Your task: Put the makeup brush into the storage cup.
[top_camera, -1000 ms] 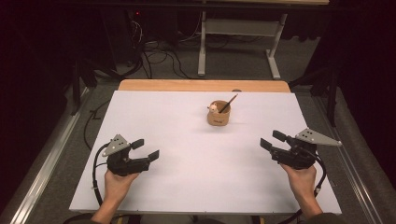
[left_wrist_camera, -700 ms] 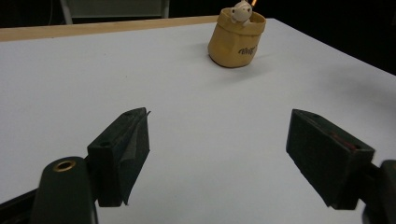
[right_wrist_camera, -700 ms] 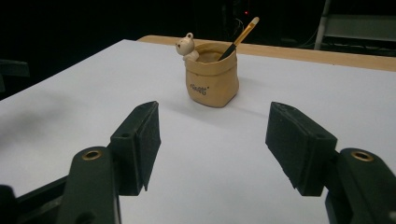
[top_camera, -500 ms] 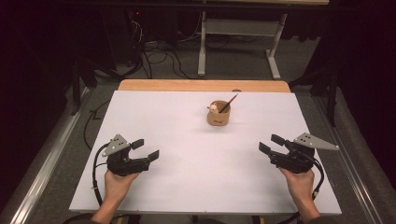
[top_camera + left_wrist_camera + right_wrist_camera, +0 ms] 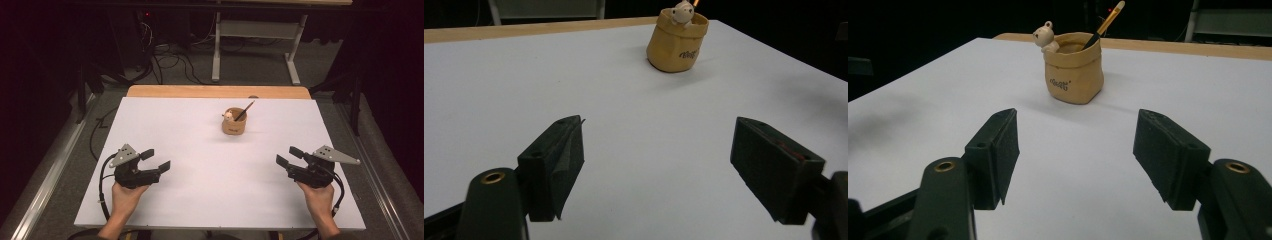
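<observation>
A tan bag-shaped pot [image 5: 233, 122] stands upright on the white table top [image 5: 200, 140], right of centre toward the far side. A small white bear figure [image 5: 1046, 36] peeks over its rim, and a yellow-handled brush [image 5: 1108, 22] leans out of it. My left gripper [image 5: 159, 158] rests near the front left, open, with nothing between its jaws. My right gripper [image 5: 285, 155] rests near the front right, also open and empty. Both point inward toward the pot, well short of it. The left gripper view shows the pot [image 5: 676, 42] far ahead of the gripper [image 5: 656, 145]; the right gripper view shows the pot [image 5: 1074, 67] beyond the gripper [image 5: 1075, 135].
A bare wooden strip [image 5: 215, 91] runs along the table's far edge. Beyond it, a white metal table frame [image 5: 255, 45] and loose cables [image 5: 165, 65] stand on the dark floor. A metal rail [image 5: 50, 175] lies on the floor to the left.
My right gripper has slid a little toward the near edge of the table. The left gripper and the pot have stayed where they were.
</observation>
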Demonstrator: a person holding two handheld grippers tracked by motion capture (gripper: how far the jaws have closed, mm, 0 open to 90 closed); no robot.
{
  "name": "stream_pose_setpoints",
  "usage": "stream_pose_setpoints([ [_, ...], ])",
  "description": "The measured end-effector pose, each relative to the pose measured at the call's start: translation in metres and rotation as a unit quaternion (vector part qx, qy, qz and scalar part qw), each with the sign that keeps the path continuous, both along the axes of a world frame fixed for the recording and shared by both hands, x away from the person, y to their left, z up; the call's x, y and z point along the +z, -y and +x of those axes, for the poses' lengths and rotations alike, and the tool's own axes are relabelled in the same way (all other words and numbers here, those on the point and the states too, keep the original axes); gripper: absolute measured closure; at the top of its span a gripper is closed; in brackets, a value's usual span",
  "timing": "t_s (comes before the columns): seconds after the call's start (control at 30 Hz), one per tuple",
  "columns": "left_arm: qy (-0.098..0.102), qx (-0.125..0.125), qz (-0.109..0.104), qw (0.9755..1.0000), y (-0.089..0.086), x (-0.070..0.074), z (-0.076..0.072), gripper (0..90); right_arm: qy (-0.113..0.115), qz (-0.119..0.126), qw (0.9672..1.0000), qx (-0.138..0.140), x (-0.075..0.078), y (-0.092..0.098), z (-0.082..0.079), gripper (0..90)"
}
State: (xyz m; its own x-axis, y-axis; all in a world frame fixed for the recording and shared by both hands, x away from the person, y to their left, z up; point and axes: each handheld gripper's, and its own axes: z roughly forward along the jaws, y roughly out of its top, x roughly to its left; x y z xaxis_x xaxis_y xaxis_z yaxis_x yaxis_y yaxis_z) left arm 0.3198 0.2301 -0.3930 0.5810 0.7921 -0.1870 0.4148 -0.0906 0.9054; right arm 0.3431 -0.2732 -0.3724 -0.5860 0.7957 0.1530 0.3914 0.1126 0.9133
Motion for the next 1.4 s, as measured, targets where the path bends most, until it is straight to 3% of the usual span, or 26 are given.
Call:
stream_pose_setpoints([
  [0.8, 0.001, 0.0, 0.001, 1.0, 0.0, 0.0, -0.001, 21.8, -0.006, -0.012, 0.9997, -0.02, -0.016, 0.0, 0.003, 36.1],
  [1.1, 0.002, 0.0, 0.0, 1.0, 0.0, 0.001, -0.001, 21.8, -0.007, -0.026, 0.9993, -0.026, -0.021, -0.001, 0.004, 36.1],
  [1.4, 0.004, -0.001, -0.002, 1.0, 0.0, 0.001, -0.002, 21.8, -0.009, -0.022, 0.9992, -0.031, -0.025, -0.001, 0.003, 35.9],
])
